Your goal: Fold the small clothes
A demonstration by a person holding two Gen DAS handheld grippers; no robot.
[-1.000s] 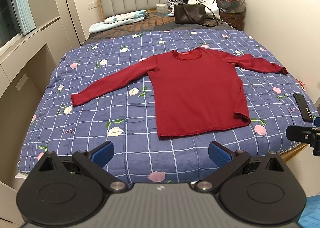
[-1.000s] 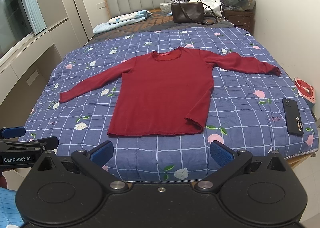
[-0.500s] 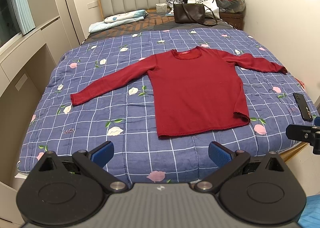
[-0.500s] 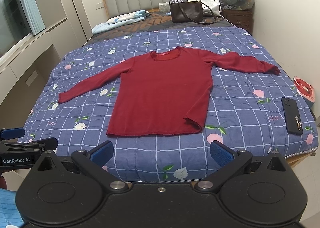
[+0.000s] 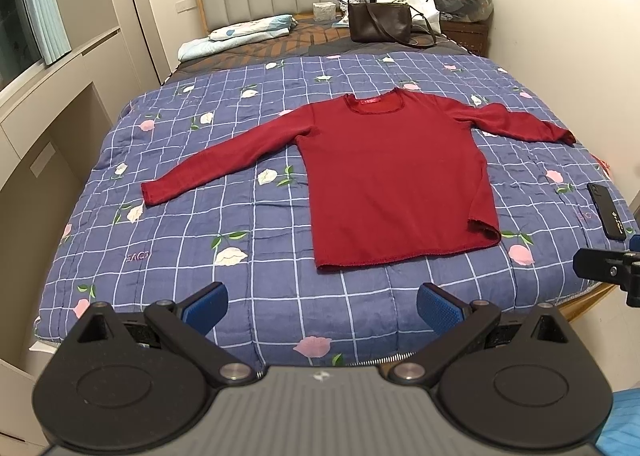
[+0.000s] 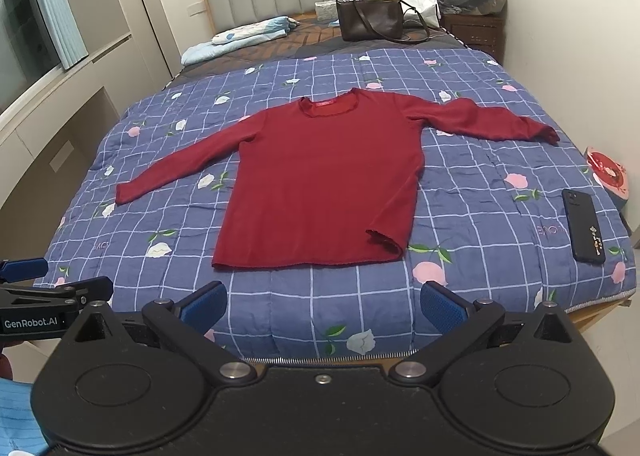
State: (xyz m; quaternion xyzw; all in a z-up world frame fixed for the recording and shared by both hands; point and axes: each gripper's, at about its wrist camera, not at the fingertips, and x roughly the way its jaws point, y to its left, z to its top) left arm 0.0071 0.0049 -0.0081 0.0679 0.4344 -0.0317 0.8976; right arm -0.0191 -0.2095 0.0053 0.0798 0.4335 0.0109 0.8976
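Nothing has moved since before.
Both grippers, left (image 5: 322,306) and right (image 6: 324,302), hover wide (empty) off the bed's (image 5: 256,320) foot edge; sweater (image 5: 394,180) lies flat.

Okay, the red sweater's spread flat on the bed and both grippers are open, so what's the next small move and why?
Probably bring the left gripper forward to the cuff of the sweater's left sleeve. The sweater lies flat and unfolded, sleeves spread wide, and neither the left nor the right gripper touches it, so folding a sleeve in over the body looks like the natural first fold.
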